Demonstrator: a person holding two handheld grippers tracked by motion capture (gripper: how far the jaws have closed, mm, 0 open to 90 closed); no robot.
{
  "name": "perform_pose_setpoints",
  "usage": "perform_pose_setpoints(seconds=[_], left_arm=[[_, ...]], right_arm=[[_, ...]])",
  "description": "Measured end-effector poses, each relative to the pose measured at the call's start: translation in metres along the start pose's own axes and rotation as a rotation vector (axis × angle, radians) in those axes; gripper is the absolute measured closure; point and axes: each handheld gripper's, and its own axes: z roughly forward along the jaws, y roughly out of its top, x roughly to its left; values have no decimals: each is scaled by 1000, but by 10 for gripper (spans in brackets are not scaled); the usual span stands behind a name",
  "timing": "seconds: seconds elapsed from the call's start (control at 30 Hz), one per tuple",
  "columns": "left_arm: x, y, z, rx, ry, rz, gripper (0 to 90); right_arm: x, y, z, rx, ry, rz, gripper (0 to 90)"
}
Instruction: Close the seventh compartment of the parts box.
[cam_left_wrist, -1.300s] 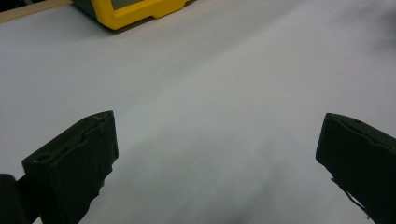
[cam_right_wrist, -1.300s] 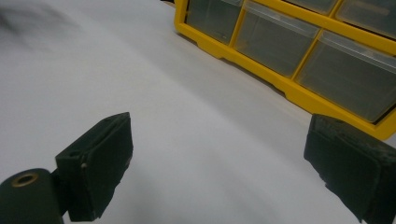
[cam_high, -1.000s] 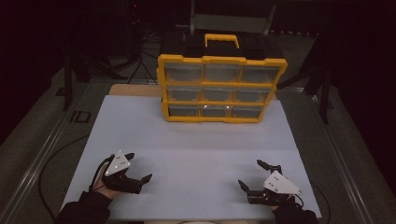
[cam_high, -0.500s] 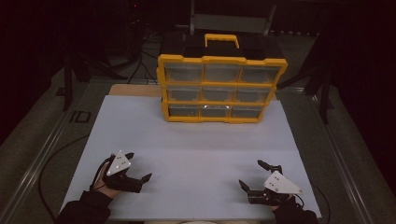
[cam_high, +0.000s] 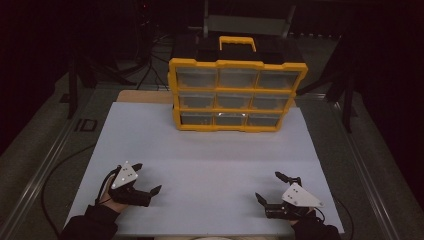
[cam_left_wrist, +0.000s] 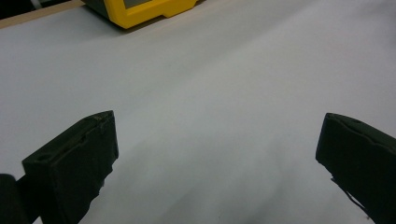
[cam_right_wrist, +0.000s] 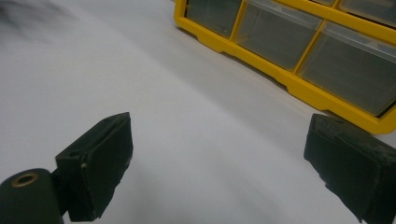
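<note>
A yellow drawer cabinet (cam_high: 237, 95) with three rows of clear drawers and a yellow handle stands at the far middle of the white table top (cam_high: 210, 165). My left gripper (cam_high: 147, 178) rests near the front left edge, open, with nothing between its jaws. My right gripper (cam_high: 270, 186) sits near the front right edge, also open and empty. In the left gripper view the cabinet's corner (cam_left_wrist: 140, 11) lies far ahead beyond bare white surface. The right gripper view shows the cabinet's bottom drawers (cam_right_wrist: 280, 32) ahead and to the right.
The white top ends at a wooden strip (cam_high: 145, 96) behind the cabinet's left side. Grey floor and metal rails (cam_high: 47, 160) flank the table. Dark stands and cables (cam_high: 80, 80) are at the back left.
The left gripper has shifted slightly; the right gripper and the cabinet stay where they were.
</note>
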Motion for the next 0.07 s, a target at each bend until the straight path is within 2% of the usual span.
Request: perform_pose_setpoints(seconds=[0.07], left_arm=[[0,0,0,-2,-1,0,0]], right_arm=[[0,0,0,-1,-1,-2,80]])
